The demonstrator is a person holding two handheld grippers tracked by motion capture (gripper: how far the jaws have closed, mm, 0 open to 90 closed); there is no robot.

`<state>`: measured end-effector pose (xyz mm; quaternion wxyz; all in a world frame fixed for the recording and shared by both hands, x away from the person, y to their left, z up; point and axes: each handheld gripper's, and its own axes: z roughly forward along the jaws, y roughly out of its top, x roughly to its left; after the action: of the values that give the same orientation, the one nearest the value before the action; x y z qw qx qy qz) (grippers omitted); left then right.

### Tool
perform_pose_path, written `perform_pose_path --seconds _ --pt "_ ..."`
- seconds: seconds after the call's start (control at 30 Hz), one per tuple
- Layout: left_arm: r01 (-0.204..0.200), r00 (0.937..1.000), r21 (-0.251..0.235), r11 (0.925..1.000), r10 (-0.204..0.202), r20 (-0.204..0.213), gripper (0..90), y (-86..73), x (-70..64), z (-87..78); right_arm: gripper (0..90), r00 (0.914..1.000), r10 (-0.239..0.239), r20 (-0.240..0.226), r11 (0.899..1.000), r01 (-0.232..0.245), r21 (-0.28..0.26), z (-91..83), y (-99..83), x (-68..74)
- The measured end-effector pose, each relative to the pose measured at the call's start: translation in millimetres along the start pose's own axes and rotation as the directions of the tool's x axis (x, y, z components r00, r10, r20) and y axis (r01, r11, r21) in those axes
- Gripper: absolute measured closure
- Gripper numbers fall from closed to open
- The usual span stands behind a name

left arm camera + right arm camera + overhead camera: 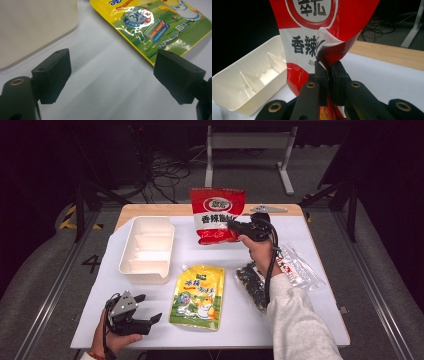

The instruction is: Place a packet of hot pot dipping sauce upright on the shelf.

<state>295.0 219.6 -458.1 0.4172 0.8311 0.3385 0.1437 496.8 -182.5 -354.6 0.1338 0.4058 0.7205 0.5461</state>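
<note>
A red and white snack bag (pixel 217 214) hangs upright above the far middle of the table, pinched at its right edge by my right gripper (pixel 238 228). In the right gripper view the jaws are shut on the crumpled edge of the red bag (pixel 312 32), right gripper (pixel 329 67). My left gripper (pixel 148 309) rests near the table's front left corner, open, with nothing between its fingers (pixel 53 75). A yellow and green pouch (pixel 198 296) lies flat just right of it; the yellow and green pouch (pixel 155 25) has a corner close to the left gripper's far jaw.
A white divided tray (pixel 147 248) stands at the left of the table, and the same tray (pixel 249 82) lies below and left of the red bag. A dark snack bag (pixel 251 285) and a clear packet (pixel 300 267) lie by the right forearm. White cloth (pixel 165 320) covers the tabletop.
</note>
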Motion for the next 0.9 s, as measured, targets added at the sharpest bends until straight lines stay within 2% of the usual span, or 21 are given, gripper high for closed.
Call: perform_pose_path --seconds 0.07,0.23,0.3,0.43,0.53,0.57,0.67,0.9 --pt "-0.011 0.9999 0.005 0.9999 0.011 -0.003 15.4 -1.0 -0.6 -0.4 84.6 0.9999 -0.013 -0.003 1.000 0.013 -0.014 1.1 5.1 3.8" --pt "0.002 1.0000 0.002 1.0000 -0.002 -0.006 15.4 -4.7 -3.1 -3.0 84.6 0.9993 -0.035 -0.014 0.999 0.035 -0.038 8.6 17.1 14.9" --pt "-0.001 0.9999 0.001 1.0000 0.001 -0.014 15.4 -6.0 -3.2 -5.0 84.6 0.9994 -0.029 -0.021 0.998 0.027 -0.055 13.9 19.9 19.0" --pt "0.025 0.9995 -0.011 0.9996 -0.025 -0.020 14.9 -10.8 -3.8 -9.6 84.6 0.9989 -0.035 -0.030 0.996 0.032 -0.078 24.9 26.5 27.5" --pt "0.026 0.9994 -0.012 0.9996 -0.026 -0.024 14.8 -12.5 -2.7 -12.0 84.6 0.9986 -0.040 -0.035 0.995 0.036 -0.092 29.3 29.9 31.9" --pt "0.031 0.9992 -0.012 0.9994 -0.031 -0.026 14.9 -13.6 -2.6 -13.6 84.6 0.9980 -0.050 -0.039 0.994 0.045 -0.103 36.9 34.4 38.5" --pt "0.036 0.9989 -0.020 0.9991 -0.037 -0.028 14.9 -15.9 -2.3 -16.2 84.6 0.9976 -0.052 -0.046 0.993 0.047 -0.109 43.1 37.1 43.2" --pt "0.053 0.9979 -0.027 0.9983 -0.054 -0.036 14.8 -20.7 -2.1 -20.6 84.6 0.9958 -0.068 -0.061 0.992 0.061 -0.111 71.7 40.9 62.1"
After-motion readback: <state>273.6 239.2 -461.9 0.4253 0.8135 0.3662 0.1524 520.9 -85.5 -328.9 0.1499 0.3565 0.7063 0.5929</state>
